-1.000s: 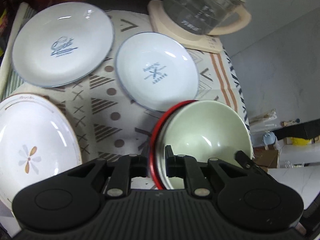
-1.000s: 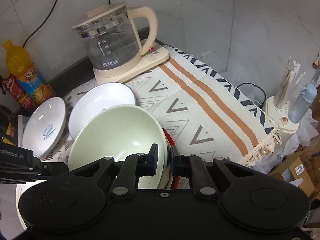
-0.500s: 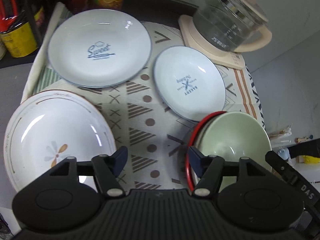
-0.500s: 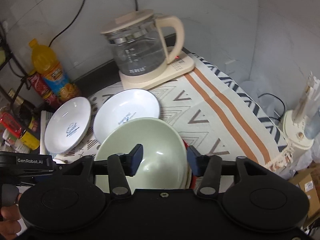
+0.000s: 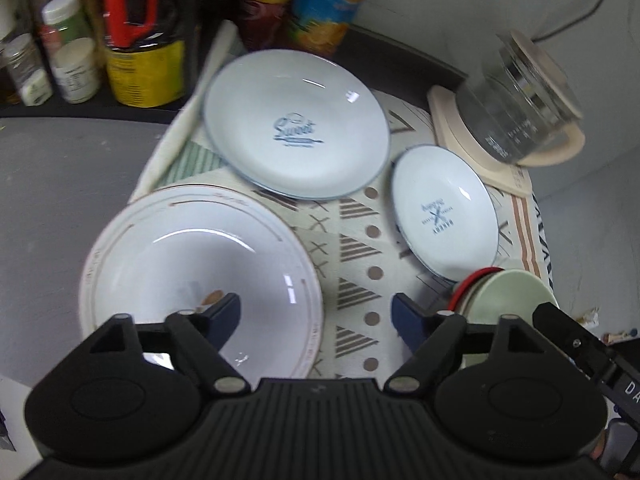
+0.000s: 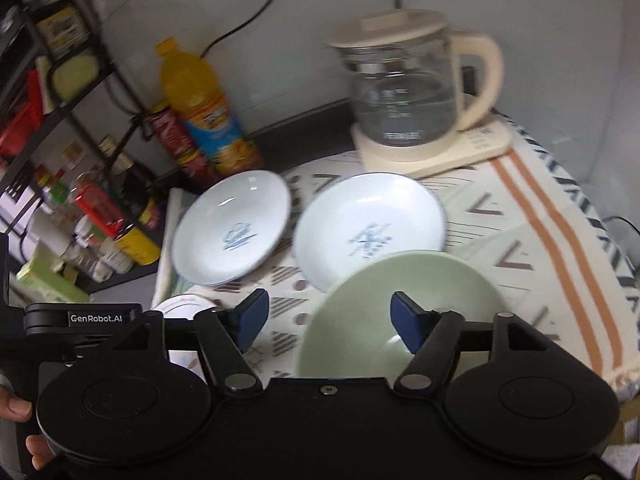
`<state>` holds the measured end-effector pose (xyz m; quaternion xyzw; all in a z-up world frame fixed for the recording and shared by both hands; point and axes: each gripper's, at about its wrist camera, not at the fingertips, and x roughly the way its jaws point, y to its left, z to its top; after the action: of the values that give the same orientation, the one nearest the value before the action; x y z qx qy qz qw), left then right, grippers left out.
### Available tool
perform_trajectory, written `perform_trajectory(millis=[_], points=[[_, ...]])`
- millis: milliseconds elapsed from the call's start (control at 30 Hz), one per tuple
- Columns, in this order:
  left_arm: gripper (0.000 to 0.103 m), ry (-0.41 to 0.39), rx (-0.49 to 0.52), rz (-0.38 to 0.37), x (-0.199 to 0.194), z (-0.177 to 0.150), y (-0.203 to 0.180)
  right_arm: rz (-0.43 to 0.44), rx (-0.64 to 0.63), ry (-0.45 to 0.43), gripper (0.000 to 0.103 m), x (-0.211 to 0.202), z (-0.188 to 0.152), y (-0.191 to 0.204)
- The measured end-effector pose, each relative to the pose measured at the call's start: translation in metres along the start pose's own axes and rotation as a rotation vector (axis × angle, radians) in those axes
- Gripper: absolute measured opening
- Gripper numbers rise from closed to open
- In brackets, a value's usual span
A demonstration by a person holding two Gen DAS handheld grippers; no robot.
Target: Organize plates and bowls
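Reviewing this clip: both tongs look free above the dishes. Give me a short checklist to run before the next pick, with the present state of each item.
1. Left tongs open and holding nothing: ok.
2. Right tongs open and holding nothing: ok.
3. Green bowl sits nested on the red-rimmed bowl: ok.
4. Flower plate lies flat on the patterned cloth, its rim free of the other dishes: ok.
5. "Sweet" plate and "Bakery" plate lie apart, neither overlapping: ok.
6. Glass kettle stands behind the plates, out of the approach: ok.
7. Views sharp enough to judge height above the dishes: cannot tell, both are blurred.
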<state>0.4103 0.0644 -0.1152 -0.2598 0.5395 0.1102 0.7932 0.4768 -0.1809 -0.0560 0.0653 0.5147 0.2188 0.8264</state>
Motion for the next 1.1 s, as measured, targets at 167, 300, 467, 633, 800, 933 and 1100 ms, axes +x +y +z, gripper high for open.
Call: perform_trajectory(millis=[167,300,467,633,800,933,1100], points=[[0.084,-0.012,-0.042,0.030,-0.011,-0.003,0.023,0.034,-0.047,0.025,0.072,0.010,-0.001,0.022],[0.085,-0.024,-0.070,0.041,-0.020,-0.006,0.042,0.051,-0.081,0.040,0.072,0.016,-0.005,0.039],[0.085,-0.039,-0.087,0.044,-0.031,-0.006,0.065,0.048,-0.110,0.058,0.078,0.023,-0.009,0.058],[0.085,-0.045,-0.085,0.041,-0.039,-0.004,0.086,0.035,-0.123,0.066,0.087,0.027,-0.017,0.079],[0.085,-0.054,-0.059,0.034,-0.046,0.001,0.101,0.022,-0.123,0.072,0.095,0.029,-0.027,0.097],[0.085,-0.061,-0.025,0.017,-0.050,0.003,0.111,-0.007,-0.114,0.075,0.099,0.033,-0.035,0.111],[0.085,-0.074,0.024,-0.001,-0.051,0.006,0.120,-0.034,-0.100,0.075,0.099,0.038,-0.042,0.120]])
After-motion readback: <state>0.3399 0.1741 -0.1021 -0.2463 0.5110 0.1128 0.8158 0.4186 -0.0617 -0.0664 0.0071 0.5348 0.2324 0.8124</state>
